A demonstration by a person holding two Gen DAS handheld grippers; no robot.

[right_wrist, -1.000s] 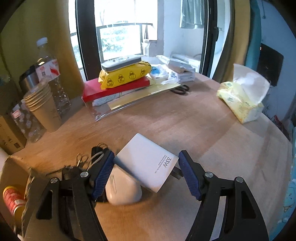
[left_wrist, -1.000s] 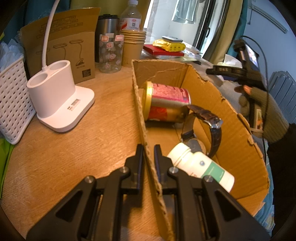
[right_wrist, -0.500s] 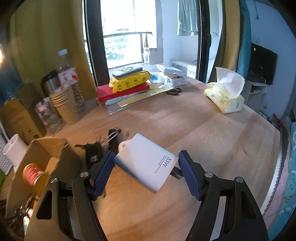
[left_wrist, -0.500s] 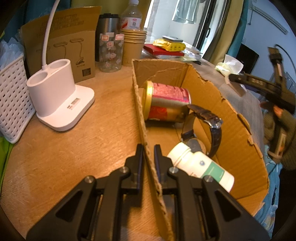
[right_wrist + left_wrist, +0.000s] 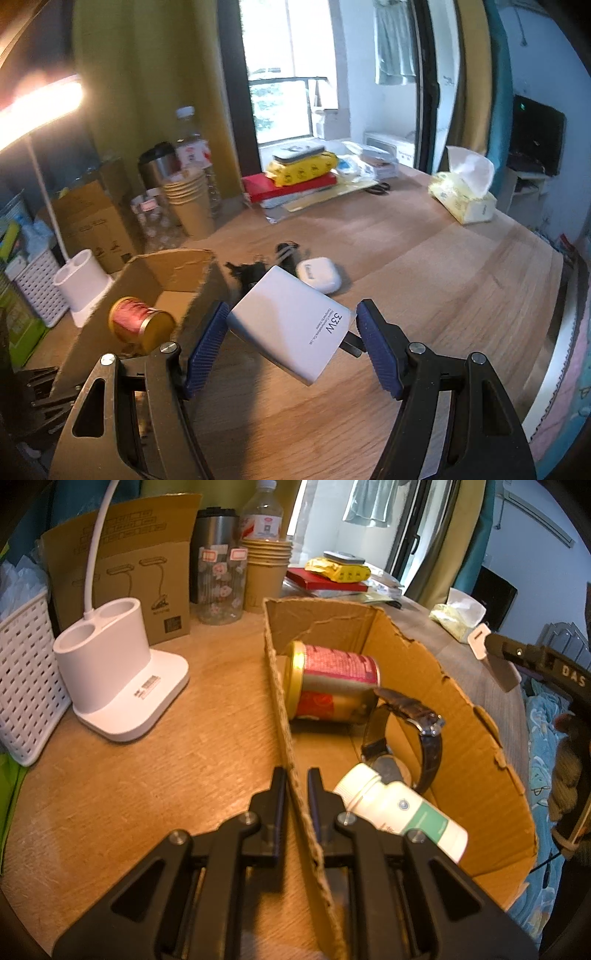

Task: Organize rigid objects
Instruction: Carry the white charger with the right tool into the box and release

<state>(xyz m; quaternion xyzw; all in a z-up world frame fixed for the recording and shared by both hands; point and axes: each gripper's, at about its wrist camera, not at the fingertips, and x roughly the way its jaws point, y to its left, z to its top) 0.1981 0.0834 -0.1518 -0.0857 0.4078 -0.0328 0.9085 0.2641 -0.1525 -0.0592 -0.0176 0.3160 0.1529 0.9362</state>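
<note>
Both grippers are matte black with silver screws; the right gripper (image 5: pixel 290 332) carries ribbed blue pads (image 5: pixel 380 354), the left gripper (image 5: pixel 295 790) thin black fingers (image 5: pixel 277 794).

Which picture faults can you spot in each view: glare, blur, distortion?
Right wrist view: the lamp flares into an orange glare at upper left, the window is blown out, and the cardboard box is slightly smeared. Left wrist view: sharper, but the fisheye bends the box wall and darkens the corners.
</note>
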